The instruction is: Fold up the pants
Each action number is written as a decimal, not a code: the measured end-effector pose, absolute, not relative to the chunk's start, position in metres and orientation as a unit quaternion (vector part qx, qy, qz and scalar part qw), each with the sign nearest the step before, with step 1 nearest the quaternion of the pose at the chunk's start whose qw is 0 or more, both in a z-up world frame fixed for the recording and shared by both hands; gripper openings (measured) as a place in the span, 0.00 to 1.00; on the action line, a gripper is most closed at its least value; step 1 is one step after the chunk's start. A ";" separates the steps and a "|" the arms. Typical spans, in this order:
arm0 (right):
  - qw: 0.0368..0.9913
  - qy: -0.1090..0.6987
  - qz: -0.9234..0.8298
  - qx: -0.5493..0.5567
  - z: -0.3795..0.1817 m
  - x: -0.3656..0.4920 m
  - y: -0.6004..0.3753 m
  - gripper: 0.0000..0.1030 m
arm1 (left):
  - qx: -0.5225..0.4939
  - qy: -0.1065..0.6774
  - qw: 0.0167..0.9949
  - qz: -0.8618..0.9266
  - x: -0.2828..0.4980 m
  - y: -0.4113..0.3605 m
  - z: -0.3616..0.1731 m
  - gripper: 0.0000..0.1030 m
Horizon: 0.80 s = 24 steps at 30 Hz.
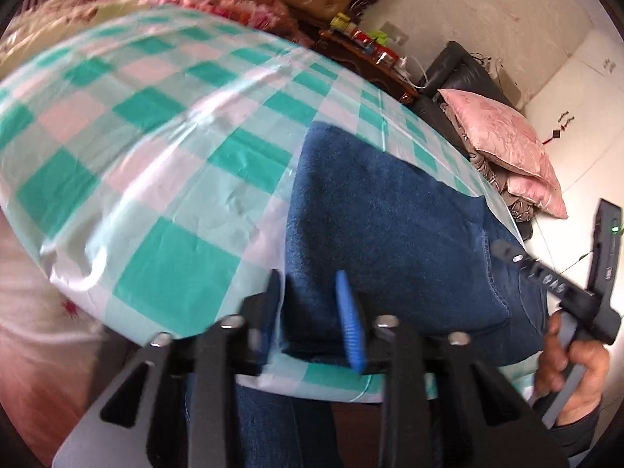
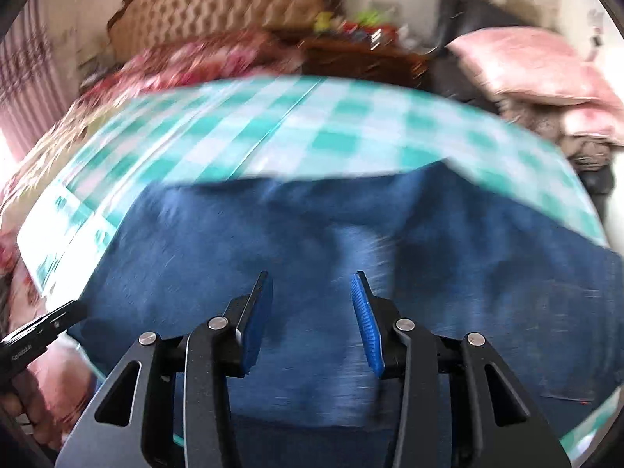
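**Blue denim on checked cloth, both tongs parted**

Blue denim pants (image 2: pixel 312 234) folded into a broad block on the teal-and-white checked cloth (image 1: pixel 136 148), near its front edge.

Left wrist view: left gripper (image 1: pixel 312 312) over the left edge of the pants, fingers part-way apart; one blue pad (image 1: pixel 351 323) above denim, the other above the cloth just beside the pants. No clear pinch of fabric seen. Right of the pants, right gripper body held in a hand (image 1: pixel 569 366), its tips hidden in this view. Pink cushion (image 1: pixel 503 144) beyond the pants' far right corner; cluttered dark side table (image 1: pixel 366 58) further back.

Right wrist view, blurred: right gripper (image 2: pixel 312 316) above the middle of the pants, fingers part-way apart, nothing held. Only here: full width of the pants, tufted headboard (image 2: pixel 226 4) behind the cloth. Left of the pants, tip of the other tool (image 2: pixel 43 327).
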State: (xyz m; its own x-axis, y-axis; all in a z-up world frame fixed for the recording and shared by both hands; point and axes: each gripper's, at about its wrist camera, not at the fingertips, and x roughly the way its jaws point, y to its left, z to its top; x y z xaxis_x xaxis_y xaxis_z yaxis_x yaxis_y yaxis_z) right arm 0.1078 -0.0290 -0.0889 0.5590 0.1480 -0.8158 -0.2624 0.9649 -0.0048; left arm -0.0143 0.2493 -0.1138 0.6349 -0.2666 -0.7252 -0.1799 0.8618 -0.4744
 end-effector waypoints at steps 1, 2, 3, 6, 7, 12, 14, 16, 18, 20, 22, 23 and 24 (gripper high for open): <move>0.877 0.460 0.113 -0.077 -0.096 0.108 -0.023 0.39 | -0.261 0.427 0.865 -0.023 -0.015 0.250 -0.115 0.38; 0.871 0.471 0.110 -0.091 -0.106 0.111 -0.018 0.39 | -0.262 0.429 0.864 -0.024 -0.015 0.250 -0.115 0.38; 0.866 0.480 0.108 -0.092 -0.114 0.112 -0.017 0.39 | -0.264 0.431 0.862 -0.026 -0.015 0.250 -0.117 0.38; 0.874 0.461 0.109 -0.104 -0.123 0.104 -0.016 0.40 | -0.260 0.434 0.862 -0.036 -0.015 0.247 -0.117 0.37; 0.875 0.461 0.107 -0.103 -0.122 0.103 -0.017 0.40 | -0.260 0.437 0.860 -0.041 -0.015 0.246 -0.118 0.30; 0.867 0.478 0.102 -0.096 -0.120 0.109 -0.018 0.41 | -0.253 0.425 0.867 -0.054 -0.018 0.244 -0.106 0.16; 0.869 0.477 0.102 -0.090 -0.109 0.113 -0.017 0.42 | -0.226 0.418 0.878 -0.056 -0.019 0.237 -0.096 0.15; 0.873 0.466 0.116 -0.089 -0.093 0.113 -0.011 0.42 | -0.199 0.410 0.889 -0.054 -0.020 0.228 -0.084 0.15; 0.871 0.460 0.147 -0.088 -0.071 0.116 0.005 0.42 | -0.174 0.402 0.897 -0.051 -0.021 0.218 -0.073 0.14; 0.861 0.468 0.180 -0.085 -0.059 0.122 0.021 0.42 | -0.154 0.395 0.905 -0.047 -0.021 0.210 -0.064 0.14; 0.834 0.498 0.230 -0.058 -0.048 0.137 0.043 0.42 | -0.126 0.388 0.912 -0.042 -0.021 0.201 -0.055 0.14; 0.825 0.506 0.246 -0.050 -0.045 0.143 0.052 0.45 | -0.114 0.385 0.915 -0.044 -0.022 0.196 -0.051 0.14; 0.816 0.514 0.262 -0.044 -0.041 0.150 0.064 0.47 | -0.106 0.383 0.917 -0.044 -0.021 0.193 -0.049 0.14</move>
State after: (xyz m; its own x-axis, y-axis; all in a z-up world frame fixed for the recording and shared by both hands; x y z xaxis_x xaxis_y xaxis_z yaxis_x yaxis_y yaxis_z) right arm 0.1502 0.0642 -0.0406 0.3345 0.3824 -0.8613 -0.4729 0.8587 0.1976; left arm -0.0213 0.1931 -0.0485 0.7027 -0.1616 -0.6928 -0.0012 0.9736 -0.2283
